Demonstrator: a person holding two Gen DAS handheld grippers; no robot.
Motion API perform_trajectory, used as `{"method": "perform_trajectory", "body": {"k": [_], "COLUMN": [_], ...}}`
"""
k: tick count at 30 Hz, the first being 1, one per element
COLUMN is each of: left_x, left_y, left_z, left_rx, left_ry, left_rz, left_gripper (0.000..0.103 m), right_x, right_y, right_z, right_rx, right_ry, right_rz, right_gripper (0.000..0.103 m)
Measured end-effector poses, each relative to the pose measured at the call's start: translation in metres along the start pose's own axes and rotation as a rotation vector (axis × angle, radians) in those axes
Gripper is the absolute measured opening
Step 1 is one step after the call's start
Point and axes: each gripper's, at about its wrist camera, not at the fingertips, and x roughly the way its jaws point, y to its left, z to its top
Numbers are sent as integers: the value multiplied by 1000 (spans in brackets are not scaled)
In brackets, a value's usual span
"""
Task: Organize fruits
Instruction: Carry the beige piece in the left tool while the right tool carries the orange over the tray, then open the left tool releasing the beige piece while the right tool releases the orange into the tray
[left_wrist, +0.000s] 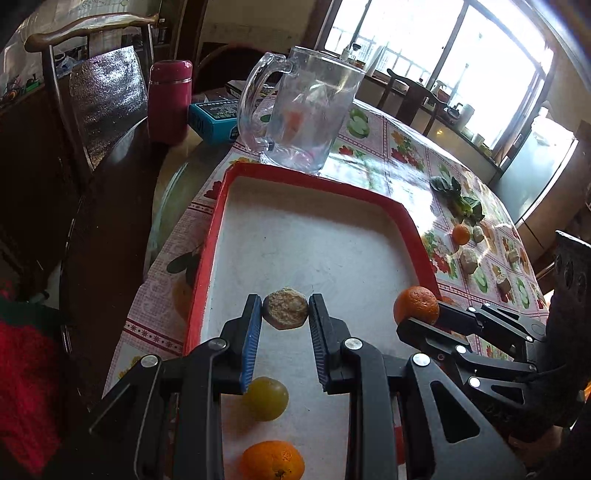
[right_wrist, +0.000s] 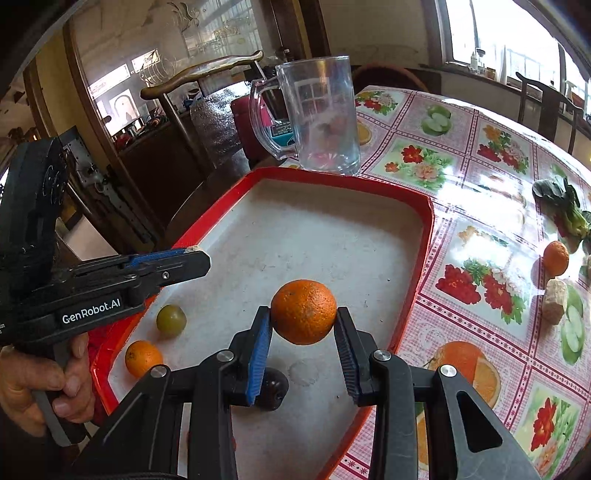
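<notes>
- We are gripping a brown, rough-skinned fruit (left_wrist: 285, 308) in the left claw (left_wrist: 285, 314), hanging over the red tray (left_wrist: 218, 221).
- We are clamping an orange (right_wrist: 303, 311) in the right claw (right_wrist: 303, 332), also above the tray.
- Directly beneath both claws, bare tray floor is waiting; a straight drop looks enough.

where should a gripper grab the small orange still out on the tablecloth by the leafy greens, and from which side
Take the small orange across its widest middle, coming down from above. It is round, so any pair of opposite sides works. The leafy greens lie behind it and a pale chunk sits just in front, so put the fingers on its left and right sides.
</notes>
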Motion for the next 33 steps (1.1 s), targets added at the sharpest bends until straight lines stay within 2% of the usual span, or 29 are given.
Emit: {"method": "perform_trajectory", "body": {"k": [7, 10, 13, 15, 17, 19, 24, 29, 33], "left_x": [15, 22, 21, 19, 16, 13, 2, -23, -44], "left_y": [3, 3, 5, 4, 3, 1, -2, -15, -42], "left_z": [-1, -4, -4, -4, -4, -5, -11, -18, -28], "left_rx": [15, 31, 22, 23, 27, 24, 30, 41, 91], "left_ry": [64, 95, 92, 84, 75, 71, 51, -7, -44], "left_rz": [2, 35, 38, 58, 69, 67, 90, 54, -18], "left_gripper": [24, 24, 26, 35, 46, 52, 53, 52, 52], "right_x": [16, 20, 17, 13, 6, -2, -32, -71, -96], "right_y": [0, 1, 2, 1, -1, -4, -11, -33, -59], "right_z": [3, 2, 1, 1, 1, 2, 0, -14, -33], "right_rx": [-2, -4, -8, -7, -2, 3, 16, 42, 83], "right_ry": [30, 46, 40, 35, 20, 3, -59, -121, -134], "right_rz": [4, 5, 2, 1, 8, 12, 6, -27, -71], "right_gripper": [37, 38, 38, 38, 43, 47, 47, 47, 47]}}
